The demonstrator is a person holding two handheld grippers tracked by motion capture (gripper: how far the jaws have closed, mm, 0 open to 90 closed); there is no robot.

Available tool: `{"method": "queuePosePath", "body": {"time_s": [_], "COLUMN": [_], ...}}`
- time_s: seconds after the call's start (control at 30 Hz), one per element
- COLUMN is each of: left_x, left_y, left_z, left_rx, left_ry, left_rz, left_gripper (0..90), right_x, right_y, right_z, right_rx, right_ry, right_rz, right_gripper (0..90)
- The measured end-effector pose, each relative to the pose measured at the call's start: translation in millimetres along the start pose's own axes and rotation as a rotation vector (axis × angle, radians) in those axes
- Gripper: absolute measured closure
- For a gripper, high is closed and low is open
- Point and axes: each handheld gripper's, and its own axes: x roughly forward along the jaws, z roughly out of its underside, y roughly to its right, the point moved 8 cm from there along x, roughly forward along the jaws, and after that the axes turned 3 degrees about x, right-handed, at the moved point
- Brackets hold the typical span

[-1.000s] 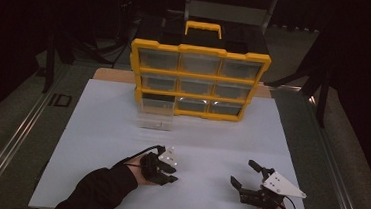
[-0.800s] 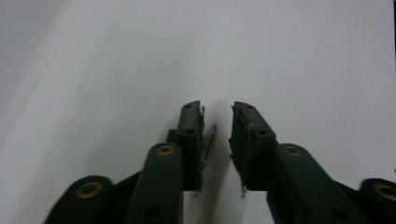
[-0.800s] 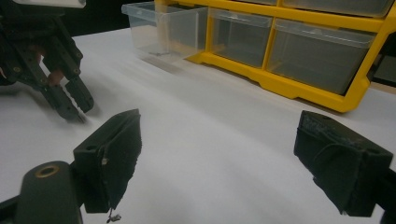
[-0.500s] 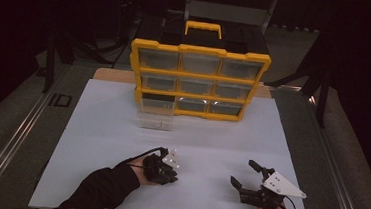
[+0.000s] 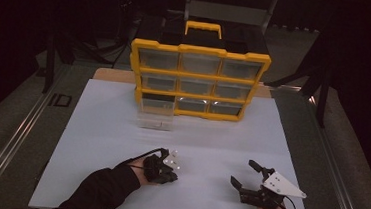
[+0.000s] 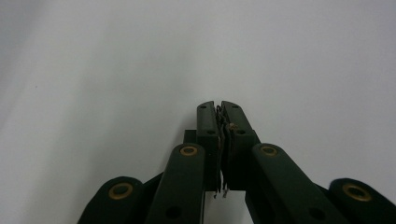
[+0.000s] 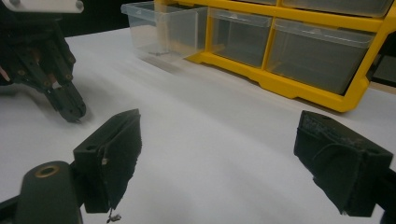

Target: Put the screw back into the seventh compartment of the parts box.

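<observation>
Centrally, at the far side of the white tabletop [image 5: 95, 142] stood 1 yellow organizer [image 5: 198, 80] with 9 clear drawers in 3 rows of 3. Its bottom-left drawer [image 5: 156, 113] was pulled out onto the tabletop; in the right gripper view that drawer [image 7: 163, 29] looked nearly empty, with 1 small item on its floor too small to identify. The other drawers' contents could not be told. The left gripper [image 5: 165, 170] pointed down at the tabletop, well in front of the organizer, its fingers [image 6: 208, 123] pressed together with nothing visibly between them. The right gripper [image 5: 249, 175] rested near the front edge, its fingers [image 7: 112, 149] spread wide, holding nothing.
</observation>
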Motion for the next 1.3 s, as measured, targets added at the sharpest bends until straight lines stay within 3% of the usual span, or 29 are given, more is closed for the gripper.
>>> {"method": "queuePosePath", "body": {"time_s": [0.5,0.67,1.0,1.3], "left_x": [-38.1,-51.1,-82.7,-111.0], "left_y": [-11.0,-19.3,-45.4,-75.2], "left_z": [-23.7,-30.7,-42.4,-49.4], "left_rx": [-0.033,-0.049,-0.099,-0.176], "left_ry": [0.115,0.146,0.204,0.253], "left_rz": [-0.045,-0.080,-0.159,-0.255], "left_gripper": [86.9,86.9,86.9,86.9], "right_x": [0.5,0.2,0.2,0.5], "right_y": [-0.6,-0.4,-0.1,-0.6], "right_z": [-0.1,-0.3,-0.4,-0.2], "right_rx": [-0.001,-0.003,-0.003,-0.002], "right_ry": [0.000,0.001,0.002,0.001], "right_rz": [-0.001,-0.001,0.000,-0.002], "right_gripper": [15.0,14.9,14.9,15.0]}}
